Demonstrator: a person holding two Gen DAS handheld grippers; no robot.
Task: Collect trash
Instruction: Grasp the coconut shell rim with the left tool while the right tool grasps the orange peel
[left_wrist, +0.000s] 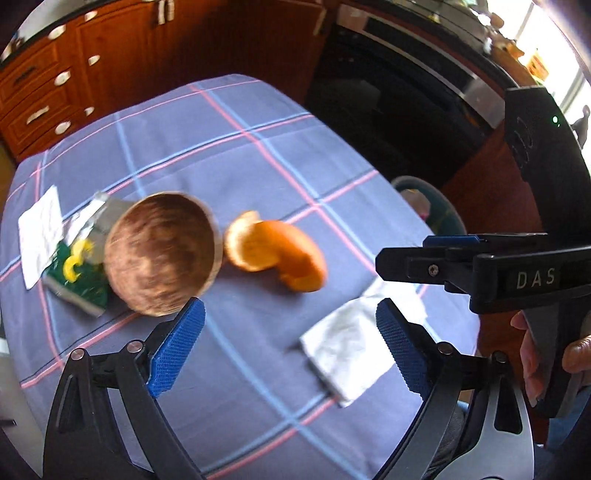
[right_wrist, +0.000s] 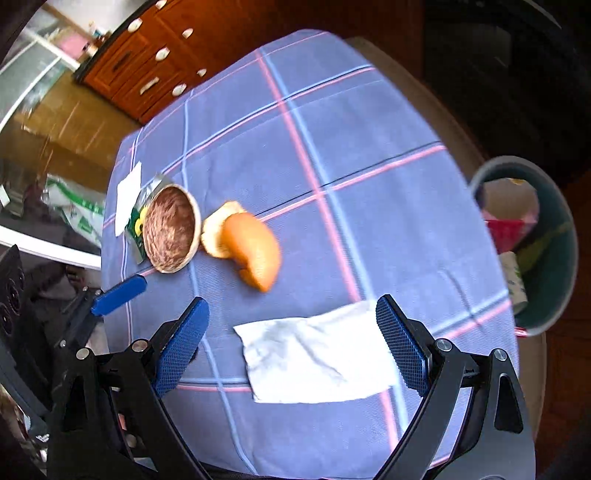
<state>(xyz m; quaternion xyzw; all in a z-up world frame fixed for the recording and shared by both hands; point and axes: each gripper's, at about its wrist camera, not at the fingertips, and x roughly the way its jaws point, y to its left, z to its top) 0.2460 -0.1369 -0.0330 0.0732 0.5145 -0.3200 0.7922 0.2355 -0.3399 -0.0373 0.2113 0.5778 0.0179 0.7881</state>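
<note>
Your counter under the blue plaid cloth (right_wrist: 369, 122) carries, beside the teal trash bin (right_wrist: 554, 321), a brown wooden bowl (left_wrist: 160, 254), orange peel (left_wrist: 273, 251) and a white crumpled napkin (right_wrist: 314, 362), over which your left gripper (left_wrist: 290, 347) and right gripper (right_wrist: 291, 347) hover, spread wide, empty.

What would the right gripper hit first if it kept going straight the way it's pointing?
Most likely the white napkin lying flat on the tablecloth. The open right gripper has it between its fingers, though its height above is unclear.
</note>
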